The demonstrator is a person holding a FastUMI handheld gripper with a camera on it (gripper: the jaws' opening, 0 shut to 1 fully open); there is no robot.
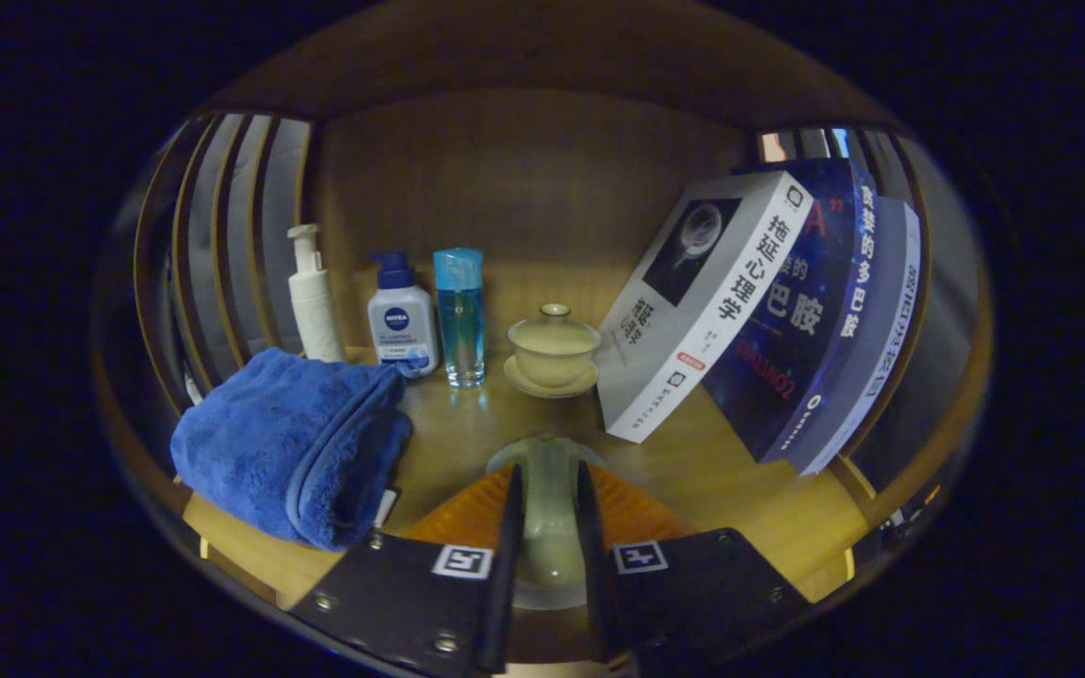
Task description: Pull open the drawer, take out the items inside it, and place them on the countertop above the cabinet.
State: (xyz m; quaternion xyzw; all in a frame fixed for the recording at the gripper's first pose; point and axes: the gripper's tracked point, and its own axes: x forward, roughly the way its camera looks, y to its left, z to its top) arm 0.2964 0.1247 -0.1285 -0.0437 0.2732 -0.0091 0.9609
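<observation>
Celadon-coloured ceramic, pale green and glossy, sits clamped between the jaws of the gripper [547, 508] in the gripper view: a small cup or pitcher [547, 490], its exact form hard to tell because the fingers cover both flanks. It hangs over the wooden worktop [731, 490], just short of the things already standing there. Ahead of it is a lidded tea bowl on a saucer [554, 353] of the same glaze; beside that a clear blue-capped bottle [460, 315], a pump bottle of face wash [401, 325] and a taller white pump bottle [310, 292]. A folded blue towel [293, 443] lies on one side, and leaning books [750, 311] stand on the other.

By its look the piece is light, stiff, slick-glazed and easily chipped. A firm hold across the body, as now, seems right, with a gentle set-down on bare wood between towel and books, clear of the tea bowl.
</observation>
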